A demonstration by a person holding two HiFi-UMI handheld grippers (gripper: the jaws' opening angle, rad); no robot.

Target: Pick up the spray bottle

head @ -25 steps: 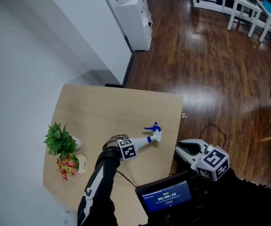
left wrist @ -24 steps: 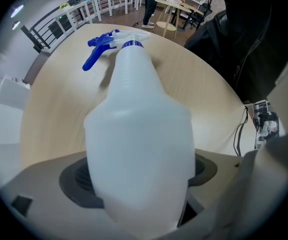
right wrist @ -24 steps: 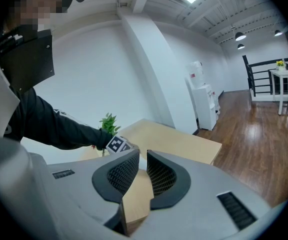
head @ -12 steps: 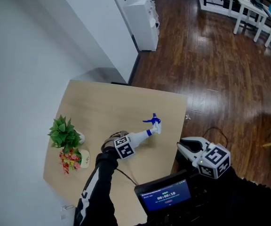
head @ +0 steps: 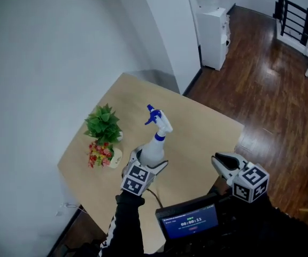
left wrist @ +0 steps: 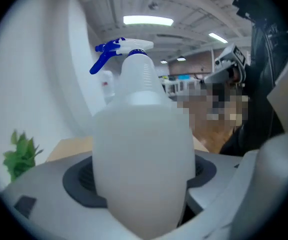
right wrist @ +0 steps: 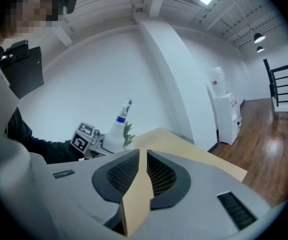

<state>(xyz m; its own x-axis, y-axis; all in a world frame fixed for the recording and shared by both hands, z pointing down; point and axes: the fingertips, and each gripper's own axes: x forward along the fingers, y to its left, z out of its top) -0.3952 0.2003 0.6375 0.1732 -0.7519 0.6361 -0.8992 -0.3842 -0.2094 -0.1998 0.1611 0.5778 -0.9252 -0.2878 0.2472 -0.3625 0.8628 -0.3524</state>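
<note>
The spray bottle (head: 154,149) is white and translucent with a blue trigger head (head: 153,115). It stands upright above the tan table (head: 197,127), and my left gripper (head: 151,163) is shut on its lower body. In the left gripper view the bottle (left wrist: 144,134) fills the space between the jaws, pressed by both dark pads (left wrist: 79,179). My right gripper (head: 222,163) hangs at the table's near right edge; its pads (right wrist: 121,174) nearly meet with nothing between them. From the right gripper view the bottle (right wrist: 115,131) shows at the left.
A green potted plant (head: 103,123) and a small pot of red flowers (head: 99,154) stand at the table's left edge, close to the bottle. A white cabinet (head: 214,31) stands by the wall on the wood floor. A tablet screen (head: 189,221) is below.
The left gripper has swung the bottle from a low slant over the table to upright, nearer the plants. The head view has turned. The right gripper has kept its place.
</note>
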